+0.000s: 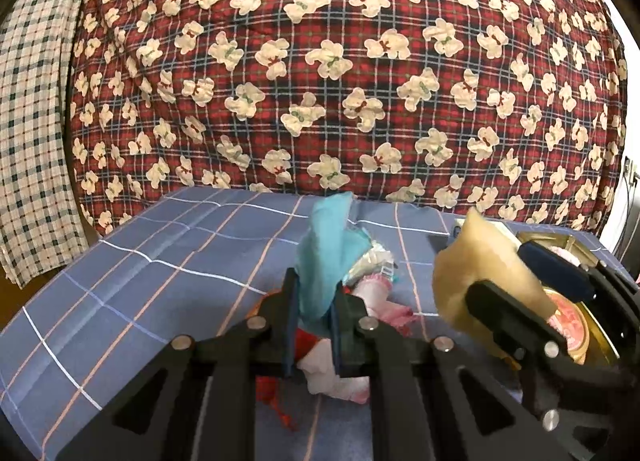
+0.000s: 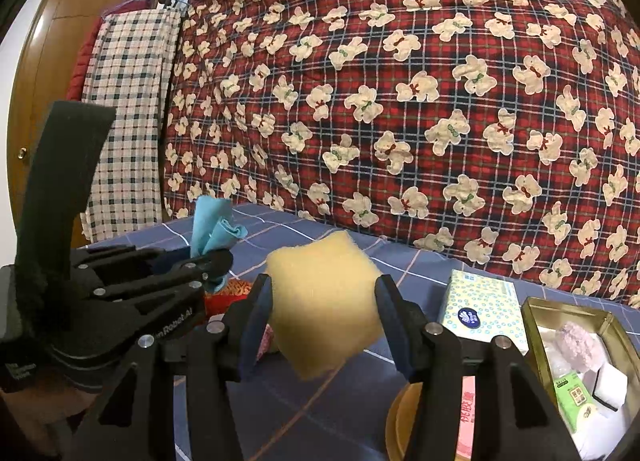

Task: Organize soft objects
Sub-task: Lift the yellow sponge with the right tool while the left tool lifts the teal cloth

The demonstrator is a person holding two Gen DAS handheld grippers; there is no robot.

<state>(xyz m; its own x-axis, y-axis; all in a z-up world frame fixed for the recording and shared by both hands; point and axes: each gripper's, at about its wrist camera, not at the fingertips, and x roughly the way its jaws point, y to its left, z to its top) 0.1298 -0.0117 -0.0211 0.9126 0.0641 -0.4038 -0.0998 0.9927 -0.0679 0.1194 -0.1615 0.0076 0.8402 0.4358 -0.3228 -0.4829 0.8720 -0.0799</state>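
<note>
My left gripper (image 1: 314, 297) is shut on a light blue cloth (image 1: 326, 257) and holds it above a small pile of pink, white and red soft items (image 1: 340, 377) on the blue checked table cover (image 1: 160, 281). My right gripper (image 2: 322, 305) is shut on a yellow sponge (image 2: 324, 297) and holds it above the table. In the left wrist view the right gripper (image 1: 500, 285) with the sponge (image 1: 476, 273) is to the right. In the right wrist view the left gripper (image 2: 216, 265) with the blue cloth (image 2: 212, 229) is at the left.
A gold tin box (image 2: 536, 325) with soft items inside stands at the right. A tissue pack (image 2: 480, 309) lies beside it. A round tin lid (image 2: 396, 421) with a pink label lies below my right gripper. A red bear-print quilt (image 2: 400, 101) hangs behind the table.
</note>
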